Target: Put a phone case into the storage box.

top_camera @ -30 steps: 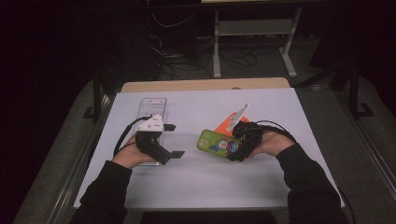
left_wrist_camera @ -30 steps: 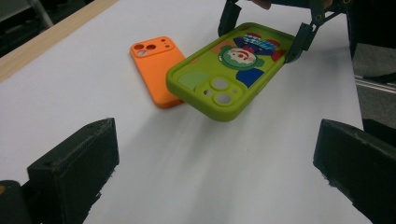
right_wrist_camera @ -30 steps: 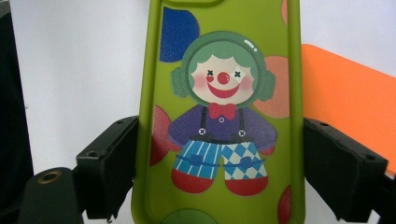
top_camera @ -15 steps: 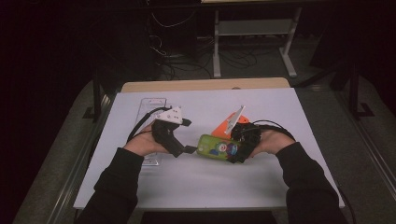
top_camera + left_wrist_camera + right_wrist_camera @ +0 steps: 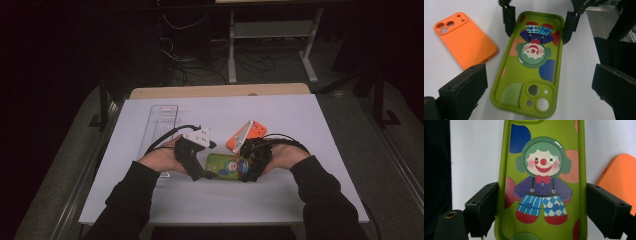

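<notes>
A green phone case printed with a clown lies low over the white table. My right gripper is shut on its bottom end; in the right gripper view both pads press the case's long edges. The left gripper view shows that same grip from the far end, the right gripper clasping the case. My left gripper stands open at the camera-hole end, its jaws wide on either side of the case and apart from it.
An orange phone case lies just behind the green one, also seen beside it. A clear plastic tray lies at the back left. A wooden board edges the far side of the table.
My left hand has moved right, from well left of the green case up to its camera end. The right hand and the case have stayed put.
</notes>
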{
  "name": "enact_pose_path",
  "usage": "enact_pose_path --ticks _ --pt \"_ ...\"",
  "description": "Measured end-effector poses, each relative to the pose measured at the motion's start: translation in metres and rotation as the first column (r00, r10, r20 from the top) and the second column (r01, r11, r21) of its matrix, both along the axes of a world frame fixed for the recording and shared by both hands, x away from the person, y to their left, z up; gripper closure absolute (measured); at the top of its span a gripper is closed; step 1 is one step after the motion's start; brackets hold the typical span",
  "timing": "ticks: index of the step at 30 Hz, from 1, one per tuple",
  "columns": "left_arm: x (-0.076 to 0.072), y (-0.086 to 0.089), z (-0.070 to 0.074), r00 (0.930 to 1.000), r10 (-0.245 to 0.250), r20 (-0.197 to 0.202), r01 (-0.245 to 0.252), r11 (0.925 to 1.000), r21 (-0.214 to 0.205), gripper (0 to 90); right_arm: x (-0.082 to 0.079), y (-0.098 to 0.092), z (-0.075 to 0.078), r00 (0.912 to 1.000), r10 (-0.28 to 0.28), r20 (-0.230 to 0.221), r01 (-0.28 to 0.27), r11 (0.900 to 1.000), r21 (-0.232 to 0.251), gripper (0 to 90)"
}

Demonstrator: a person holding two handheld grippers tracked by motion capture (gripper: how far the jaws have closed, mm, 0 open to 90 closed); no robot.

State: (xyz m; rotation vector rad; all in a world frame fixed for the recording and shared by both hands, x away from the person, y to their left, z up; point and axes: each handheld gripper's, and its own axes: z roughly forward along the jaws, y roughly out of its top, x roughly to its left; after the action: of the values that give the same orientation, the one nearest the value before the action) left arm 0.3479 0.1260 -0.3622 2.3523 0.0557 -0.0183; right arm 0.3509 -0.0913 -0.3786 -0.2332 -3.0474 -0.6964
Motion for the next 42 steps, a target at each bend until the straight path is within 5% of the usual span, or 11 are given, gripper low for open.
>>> enact_pose_path --ticks 20,30,42 --pt "-0.009 -0.021 -0.019 0.9975 -0.067 -0.024 0.069 0.993 0.096 0.0 -0.018 0.014 0.018 0.994 0.097 0.05 -0.099 0.9945 0.034 15.2" --pt "-0.01 -0.021 -0.022 0.9967 -0.076 -0.029 0.078 0.9933 0.084 12.8 -0.019 0.013 0.02 0.9936 0.102 0.049 -0.104 0.9936 0.044 15.2" --pt "-0.011 -0.021 -0.022 0.9958 -0.084 -0.037 0.088 0.9913 0.098 15.1 -0.02 0.014 0.018 0.9923 0.114 0.048 -0.117 0.9922 0.044 14.7"
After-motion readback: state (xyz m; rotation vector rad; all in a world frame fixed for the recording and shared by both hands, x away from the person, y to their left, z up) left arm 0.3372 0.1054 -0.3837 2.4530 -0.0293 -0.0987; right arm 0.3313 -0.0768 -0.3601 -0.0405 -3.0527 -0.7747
